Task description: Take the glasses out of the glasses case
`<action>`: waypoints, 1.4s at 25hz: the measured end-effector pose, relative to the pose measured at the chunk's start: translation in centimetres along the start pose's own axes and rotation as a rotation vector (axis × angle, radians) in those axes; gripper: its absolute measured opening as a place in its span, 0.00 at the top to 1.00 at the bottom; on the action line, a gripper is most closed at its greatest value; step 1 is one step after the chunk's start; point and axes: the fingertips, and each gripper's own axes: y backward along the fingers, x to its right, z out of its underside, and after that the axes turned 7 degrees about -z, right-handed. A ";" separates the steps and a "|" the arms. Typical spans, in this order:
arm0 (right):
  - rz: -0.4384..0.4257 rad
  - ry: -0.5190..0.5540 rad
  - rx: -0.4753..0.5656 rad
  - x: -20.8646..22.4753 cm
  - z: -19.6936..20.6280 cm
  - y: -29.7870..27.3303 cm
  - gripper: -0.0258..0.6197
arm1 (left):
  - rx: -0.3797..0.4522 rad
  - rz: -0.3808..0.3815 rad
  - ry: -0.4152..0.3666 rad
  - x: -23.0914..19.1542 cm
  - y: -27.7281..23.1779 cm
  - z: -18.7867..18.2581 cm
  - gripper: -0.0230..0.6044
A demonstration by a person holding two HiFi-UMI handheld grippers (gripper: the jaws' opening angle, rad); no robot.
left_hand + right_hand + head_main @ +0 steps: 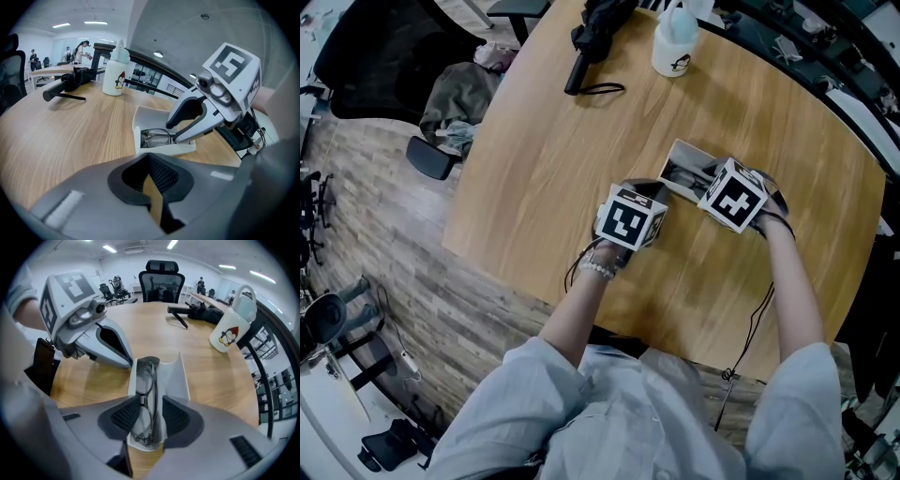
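- Right gripper view: right tool (149,417) points steeply down over the open glasses case (174,378). Its jaws are about half apart, straddling the near end of the folded glasses (146,401). White case floor shows between the frame and the right-hand pad, so I read this as no pinch yet.
- The glasses lie lengthwise in the case trough, fully inside, with nothing lifted.
- Left tool (152,193) has its jaws a narrow slit apart with only worktop (70,136) showing through, so it's empty. It sits just beside the case's end; I can't tell whether it touches.
- Step in hand, by my read: close on the frame, then lift.
- To do it well, centre the pads on the frame rim or bridge, not on the lenses. Keep both pads inside the case walls so the case doesn't get clamped along with the glasses.
- Close gently; the frame looks thin and easily bent.
- Lift straight up along the trough. The light case may ride up with the glasses, so the left tool should pin its edge down first.
- Materials:
  - Case: smooth white shell, hard-looking, a shallow tray with one side standing up.
  - Glasses: thin dark wire-like frame, clear rounded lenses, and likely slippery.
  - Pads: dark with a fine ribbed texture, which should give good friction.
  - Worktop: pale wood grain, flat and slick, so the case will probably slide if nudged.
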 end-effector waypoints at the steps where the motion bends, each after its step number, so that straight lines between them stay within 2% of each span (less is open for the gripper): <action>1: -0.017 -0.008 -0.011 0.1 0.0 -0.1 0.76 | -0.002 0.001 0.000 0.0 0.0 0.0 0.96; 4: -0.077 -0.037 -0.028 0.3 0.1 -0.3 0.72 | -0.002 0.001 -0.001 0.1 0.0 0.1 0.96; 8: -0.167 -0.042 -0.038 0.2 0.1 -0.5 0.75 | -0.003 0.002 -0.003 0.1 0.0 -0.1 0.96; 14: -0.227 -0.074 0.014 -0.1 0.0 -0.7 0.78 | -0.002 0.005 -0.003 0.1 0.1 -0.1 0.96; 21: -0.166 -0.055 0.077 -0.7 -0.2 -0.3 0.87 | -0.004 0.002 -0.003 0.1 0.0 0.1 0.96; 26: -0.104 -0.047 0.130 -1.0 -0.4 0.3 0.89 | -0.007 0.000 -0.009 0.1 0.0 0.1 0.96; 35: -0.047 -0.049 0.172 -1.1 -0.5 1.6 0.93 | -0.008 0.003 -0.008 0.1 -0.1 0.1 0.96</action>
